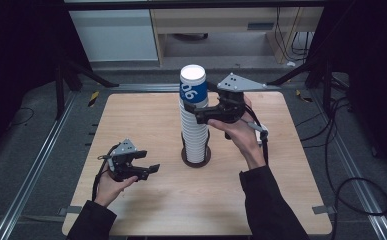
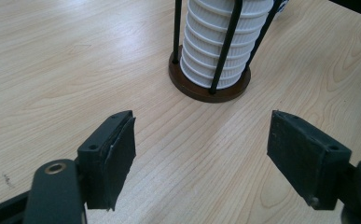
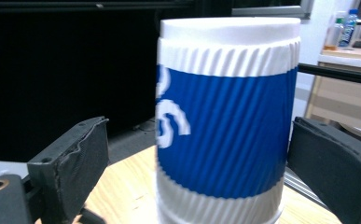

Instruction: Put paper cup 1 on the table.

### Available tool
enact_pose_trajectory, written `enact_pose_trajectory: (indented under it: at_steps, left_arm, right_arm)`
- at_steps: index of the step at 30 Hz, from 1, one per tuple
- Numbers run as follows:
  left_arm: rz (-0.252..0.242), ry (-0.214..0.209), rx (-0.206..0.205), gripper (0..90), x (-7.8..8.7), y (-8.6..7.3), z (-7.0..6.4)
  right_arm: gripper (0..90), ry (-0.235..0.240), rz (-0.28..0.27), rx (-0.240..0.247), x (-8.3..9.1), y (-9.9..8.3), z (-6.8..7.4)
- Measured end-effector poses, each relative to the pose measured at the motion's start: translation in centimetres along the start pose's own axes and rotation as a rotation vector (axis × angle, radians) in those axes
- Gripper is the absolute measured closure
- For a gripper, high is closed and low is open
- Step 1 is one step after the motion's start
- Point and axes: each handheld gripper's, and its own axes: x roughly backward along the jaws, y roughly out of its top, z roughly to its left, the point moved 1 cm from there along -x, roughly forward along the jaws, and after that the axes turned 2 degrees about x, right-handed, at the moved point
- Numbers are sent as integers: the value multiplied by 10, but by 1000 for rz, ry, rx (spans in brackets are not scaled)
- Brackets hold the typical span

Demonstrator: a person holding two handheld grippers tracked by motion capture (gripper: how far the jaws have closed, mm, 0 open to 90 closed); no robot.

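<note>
A tall stack of white ribbed paper cups (image 1: 194,125) stands in a holder with a brown round base (image 1: 196,160) and black rods, at the middle of the wooden table (image 1: 131,115). The top cup (image 1: 193,86) has a blue band with white lettering. My right gripper (image 1: 197,111) is raised beside the stack's top, open, with its jaws on either side of that blue cup (image 3: 225,130); the left jaw stands clear of it. My left gripper (image 1: 150,162) hovers low at the front left, open and empty, and faces the holder's base (image 2: 206,91).
Metal rails (image 1: 36,165) run along both sides of the table, and cables (image 1: 351,185) lie on the dark floor to the right. A light cabinet (image 1: 116,35) and a wooden desk (image 1: 221,20) stand behind the table. Bottles (image 3: 343,25) stand far off.
</note>
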Motion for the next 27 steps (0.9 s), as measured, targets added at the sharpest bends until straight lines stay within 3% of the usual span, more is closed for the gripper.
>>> enact_pose_trajectory:
  at_steps: [10, 14, 18, 22, 27]
  left_arm:
    - [0, -3, 1, 231, 0, 0, 0]
    - [3, -6, 1, 230, -1, 0, 0]
    - [4, -7, 1, 229, -2, 0, 0]
    - [5, -6, 1, 229, -1, 0, 0]
    - [0, -5, 2, 229, 0, 0, 1]
  right_arm:
    - [80, -35, 12, -28, -20, -3, -9]
    - [94, -40, 25, -17, -26, -3, -8]
    - [132, -56, 30, -16, -27, -3, -9]
    - [194, -40, 28, -9, -26, -3, -8]
    - [198, -42, 33, 1, -24, -2, -7]
